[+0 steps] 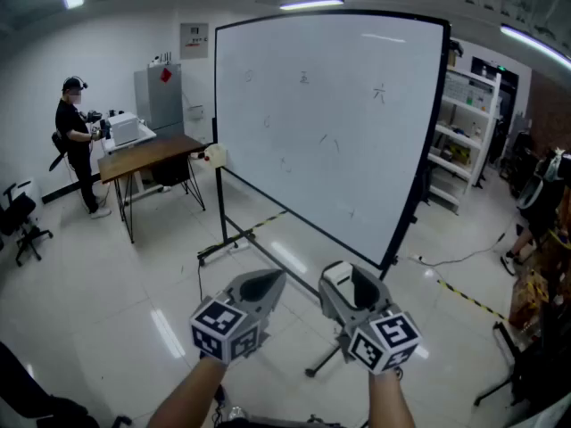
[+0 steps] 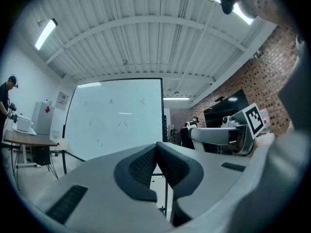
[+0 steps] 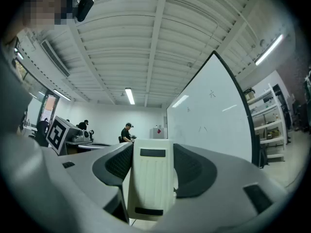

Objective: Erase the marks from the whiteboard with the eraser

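Observation:
A large whiteboard on a wheeled black stand faces me, with several small faint marks scattered over it. It also shows in the left gripper view as the whiteboard and at the right of the right gripper view as the whiteboard. My right gripper is shut on a white eraser, held low in front of the board and apart from it. My left gripper is shut with nothing between its jaws, beside the right one.
A person stands at a brown table far left, by a grey cabinet. White shelving stands right of the board. A cable and striped tape lie on the floor. A black chair is at the left edge.

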Tool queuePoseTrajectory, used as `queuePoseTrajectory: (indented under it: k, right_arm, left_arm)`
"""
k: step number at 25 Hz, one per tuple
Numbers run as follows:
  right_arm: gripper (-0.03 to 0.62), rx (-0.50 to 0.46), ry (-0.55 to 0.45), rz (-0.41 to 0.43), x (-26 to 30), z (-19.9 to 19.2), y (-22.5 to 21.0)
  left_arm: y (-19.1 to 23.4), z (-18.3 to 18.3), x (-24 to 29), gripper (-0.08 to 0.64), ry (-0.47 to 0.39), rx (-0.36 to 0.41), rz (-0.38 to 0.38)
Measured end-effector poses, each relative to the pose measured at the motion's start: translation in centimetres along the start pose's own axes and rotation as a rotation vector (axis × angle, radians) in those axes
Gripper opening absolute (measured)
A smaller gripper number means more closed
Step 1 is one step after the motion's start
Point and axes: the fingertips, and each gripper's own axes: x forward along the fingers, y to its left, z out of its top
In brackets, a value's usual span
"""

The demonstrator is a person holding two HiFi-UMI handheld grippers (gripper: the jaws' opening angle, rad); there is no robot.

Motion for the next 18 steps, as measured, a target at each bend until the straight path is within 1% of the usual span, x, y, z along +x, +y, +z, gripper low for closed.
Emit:
queuePoseTrajectory:
  k: [4,10,18]
  right_arm:
    - [0.259,-0.008,0.003,0.010,1.9,0.5,1.8]
    - [0.259,-0.027,-0.027,0.059,6.7,1.6,4.2]
    - [0.259,-0.042,-0.012,0.080,14.1,1.0,6.7]
  left_arm:
    - [2.4,1.2,-1.4,0.000,-0.007,0.011,0.017]
    - [7.3,3.3,-3.1,0.000,-0.036,0.028,0.050]
    - [15.3,2.7,-5.2,0.000,-0.027,0.017,0.082]
